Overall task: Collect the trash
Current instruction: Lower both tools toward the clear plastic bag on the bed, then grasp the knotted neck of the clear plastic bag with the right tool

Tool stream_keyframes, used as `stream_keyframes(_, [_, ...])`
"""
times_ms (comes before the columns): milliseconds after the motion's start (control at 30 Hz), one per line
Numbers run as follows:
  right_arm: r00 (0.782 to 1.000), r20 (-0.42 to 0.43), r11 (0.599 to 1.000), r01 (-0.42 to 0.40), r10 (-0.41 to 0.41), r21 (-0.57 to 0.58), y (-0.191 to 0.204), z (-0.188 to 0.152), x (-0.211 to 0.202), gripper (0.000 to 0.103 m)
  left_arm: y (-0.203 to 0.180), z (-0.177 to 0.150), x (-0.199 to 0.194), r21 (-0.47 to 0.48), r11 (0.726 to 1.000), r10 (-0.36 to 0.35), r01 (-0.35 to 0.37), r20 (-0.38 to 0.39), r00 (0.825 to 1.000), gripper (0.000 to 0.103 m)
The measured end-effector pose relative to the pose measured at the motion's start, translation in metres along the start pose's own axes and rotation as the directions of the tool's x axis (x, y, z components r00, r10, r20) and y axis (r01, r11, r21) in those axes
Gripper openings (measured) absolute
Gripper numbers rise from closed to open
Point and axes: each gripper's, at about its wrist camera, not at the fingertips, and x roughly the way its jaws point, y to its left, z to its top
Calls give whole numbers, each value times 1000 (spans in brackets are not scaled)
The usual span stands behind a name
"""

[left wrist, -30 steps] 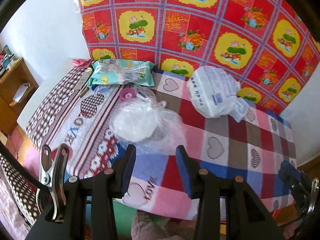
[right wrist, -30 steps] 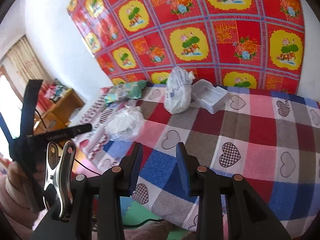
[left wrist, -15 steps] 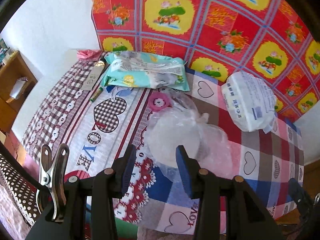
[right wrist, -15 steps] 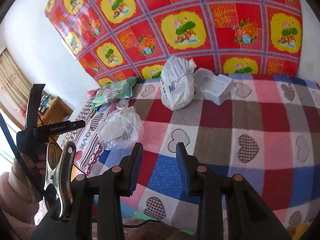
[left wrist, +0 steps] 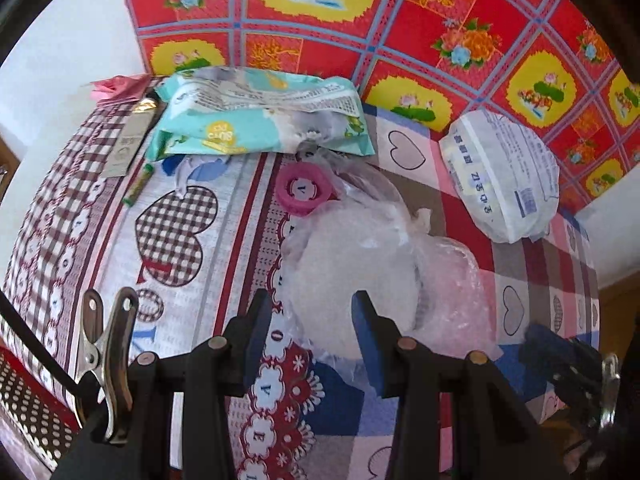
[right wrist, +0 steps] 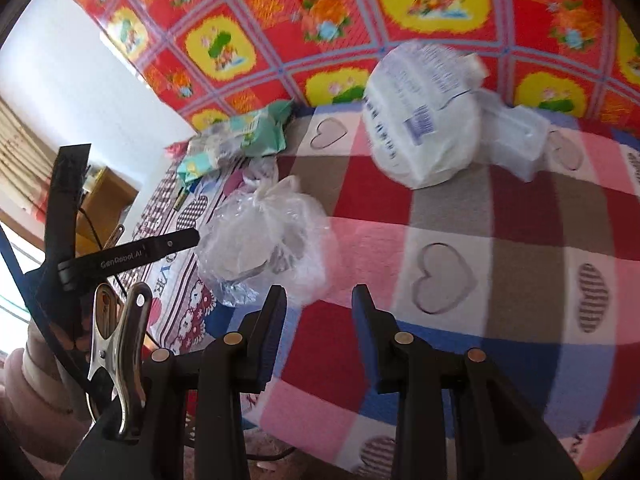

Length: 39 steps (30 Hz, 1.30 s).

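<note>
While both sets of tongs stand spread with nothing between their pads, the left gripper (left wrist: pixel 310 322) hovers just over the near edge of a knotted clear plastic bag (left wrist: pixel 360 264) that lies on the checked tablecloth (left wrist: pixel 192 264); its two blue-faced fingers frame the bag's near side, though whether they touch the plastic cannot be told. Inside the bag sits something round and white. Just beyond it, touching its far edge, lies a pink ring (left wrist: pixel 302 192), and past that a teal wipes packet (left wrist: pixel 260 116) rests against the red and yellow flowered cloth (left wrist: pixel 460 20) on the wall, with a thin green stick (left wrist: pixel 138 184) and a grey flat wrapper (left wrist: pixel 128 142) to its left. A white printed package (left wrist: pixel 500 176) lies to the right of the bag, apart from it. The right gripper (right wrist: pixel 316 318) hangs over the near edge of the table, beside the same plastic bag (right wrist: pixel 268 240), with the white package (right wrist: pixel 424 116) farther back beside a white tray (right wrist: pixel 516 140).
</note>
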Motion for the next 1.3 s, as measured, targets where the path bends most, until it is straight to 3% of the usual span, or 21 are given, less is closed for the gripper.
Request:
stream_keyframes(300, [998, -54, 999, 43, -42, 13, 10, 18, 49, 39, 3, 12, 27, 17, 999, -38, 39, -49, 998, 43])
stream_keyframes(500, [995, -89, 998, 56, -54, 24, 8, 22, 68, 40, -5, 12, 41, 66, 997, -25, 30, -66, 997, 45])
stream_keyframes(767, [993, -95, 997, 70, -67, 28, 7, 24, 79, 40, -11, 18, 54, 59, 994, -89, 94, -73, 993, 46])
stream_keyframes(867, [995, -84, 997, 53, -49, 50, 5, 24, 79, 41, -17, 19, 57, 72, 993, -90, 95, -70, 993, 53])
stream_keyframes(1000, [997, -77, 993, 1, 8, 115, -6, 24, 76, 41, -26, 19, 60, 100, 991, -85, 91, -68, 994, 53])
stream_keyframes(1067, [997, -81, 993, -10, 20, 120, -10, 23, 75, 37, -30, 18, 60, 102, 989, -104, 110, -64, 993, 49])
stream_keyframes(1133, [997, -81, 991, -8, 18, 131, -12, 20, 74, 21, -37, 15, 61, 112, 987, -106, 112, -56, 993, 47])
stream_keyframes(1300, [998, -66, 987, 5, 6, 158, -17, 7, 67, 10, -55, 9, 58, 164, 975, -143, 153, -70, 987, 28])
